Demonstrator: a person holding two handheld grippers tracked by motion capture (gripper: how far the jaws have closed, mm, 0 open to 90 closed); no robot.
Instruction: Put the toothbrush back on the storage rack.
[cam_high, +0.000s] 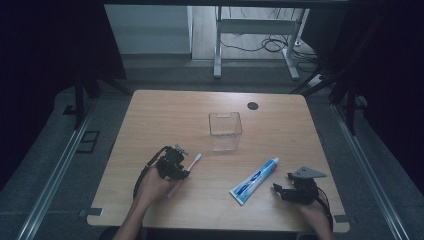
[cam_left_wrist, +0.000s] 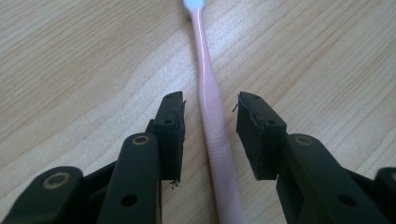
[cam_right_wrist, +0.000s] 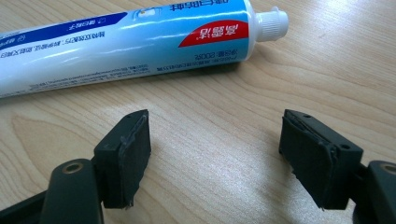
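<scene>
A pink toothbrush with a pale head lies on the wooden table, left of centre. My left gripper is open and low over it, one jaw on each side of the handle with a small gap to each pad. A blue and white toothpaste tube with a white cap lies flat at the front right. My right gripper rests just right of the tube, open wide, with bare wood between its jaws.
A clear square container stands upright at the table's middle, beyond the toothbrush. A black round grommet sits near the far edge. Floor rails and a desk frame with cables lie beyond the table.
</scene>
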